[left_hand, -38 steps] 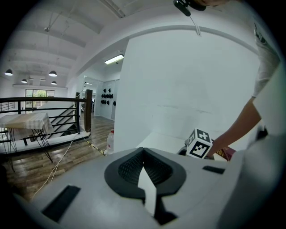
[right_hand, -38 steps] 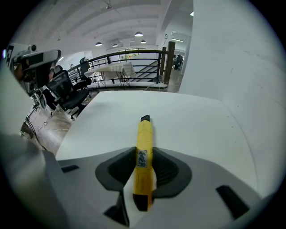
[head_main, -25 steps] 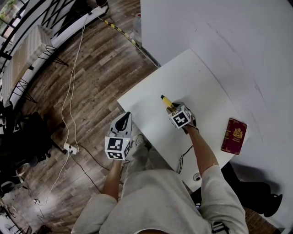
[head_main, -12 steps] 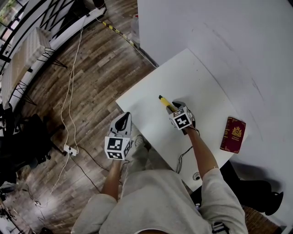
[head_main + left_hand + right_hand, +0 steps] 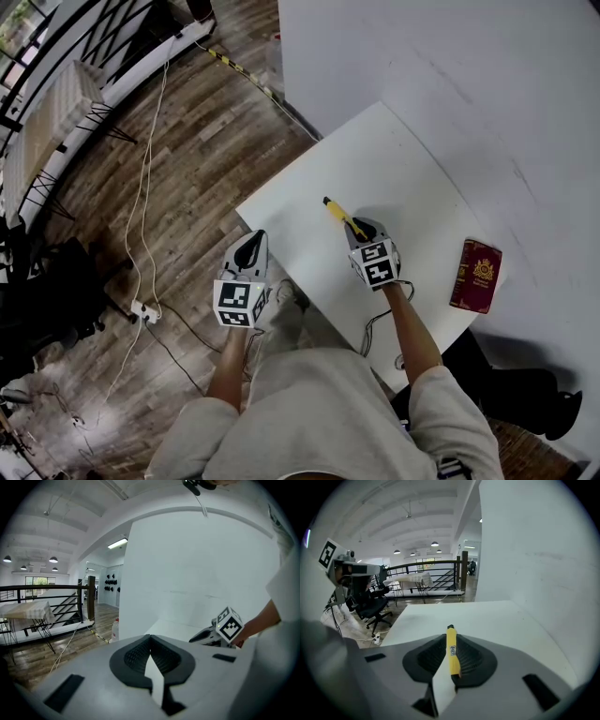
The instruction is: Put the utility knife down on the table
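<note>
The yellow utility knife (image 5: 339, 215) lies on the white table (image 5: 403, 159), near its left front part, black tip pointing away from me. My right gripper (image 5: 364, 228) hangs just above the knife's near end, tilted down; its jaws are closing with no grip on the knife. In the right gripper view the knife (image 5: 451, 651) shows through the narrow gap of the right gripper (image 5: 451, 641). My left gripper (image 5: 250, 246) hovers over the floor off the table's left edge, shut and empty; the left gripper (image 5: 150, 639) shows nothing between its jaws.
A dark red booklet (image 5: 476, 275) lies at the table's right edge. A white wall (image 5: 487, 66) stands behind the table. Cables (image 5: 142, 187) and a power strip (image 5: 142, 307) lie on the wooden floor at left. An office chair (image 5: 370, 606) stands left of the table.
My right gripper has drawn up and back toward me off the knife, which stays on the table with more of its length showing. The left gripper has not moved.
</note>
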`<state>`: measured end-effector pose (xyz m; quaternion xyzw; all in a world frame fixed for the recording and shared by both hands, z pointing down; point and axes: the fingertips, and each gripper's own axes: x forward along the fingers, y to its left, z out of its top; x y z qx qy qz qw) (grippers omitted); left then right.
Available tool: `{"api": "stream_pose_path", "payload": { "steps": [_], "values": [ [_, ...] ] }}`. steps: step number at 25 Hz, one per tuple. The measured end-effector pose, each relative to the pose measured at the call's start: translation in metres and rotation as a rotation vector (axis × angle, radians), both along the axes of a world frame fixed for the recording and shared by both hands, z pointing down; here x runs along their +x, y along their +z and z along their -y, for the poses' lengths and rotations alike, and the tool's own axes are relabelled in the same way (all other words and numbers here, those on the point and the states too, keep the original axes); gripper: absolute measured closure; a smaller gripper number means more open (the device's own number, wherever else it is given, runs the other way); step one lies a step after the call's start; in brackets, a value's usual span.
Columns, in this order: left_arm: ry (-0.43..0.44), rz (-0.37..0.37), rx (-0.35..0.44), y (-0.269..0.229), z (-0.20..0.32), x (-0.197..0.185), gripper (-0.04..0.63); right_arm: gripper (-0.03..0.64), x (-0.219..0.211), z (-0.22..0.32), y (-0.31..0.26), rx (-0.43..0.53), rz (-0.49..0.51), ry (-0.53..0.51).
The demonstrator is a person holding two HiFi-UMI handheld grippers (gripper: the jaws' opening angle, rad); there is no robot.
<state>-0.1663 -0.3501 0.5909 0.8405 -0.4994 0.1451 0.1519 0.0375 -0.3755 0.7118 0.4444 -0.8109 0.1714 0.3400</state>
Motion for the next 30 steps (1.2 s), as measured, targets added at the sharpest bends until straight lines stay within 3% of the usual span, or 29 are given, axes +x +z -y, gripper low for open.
{"api": "stream_pose_path", "payload": {
  "steps": [8,16,30],
  "values": [
    [0.012,0.005,0.010,-0.004,-0.001,0.003,0.589,0.614,0.008,-0.015,-0.041,0.109,0.063,0.099],
    [0.021,0.011,0.044,-0.021,0.000,0.006,0.589,0.618,0.015,-0.025,-0.077,0.174,0.141,0.172],
    [0.023,-0.007,0.148,-0.069,0.007,0.009,0.589,0.618,0.014,-0.030,-0.162,0.373,0.174,0.183]
  ]
}}
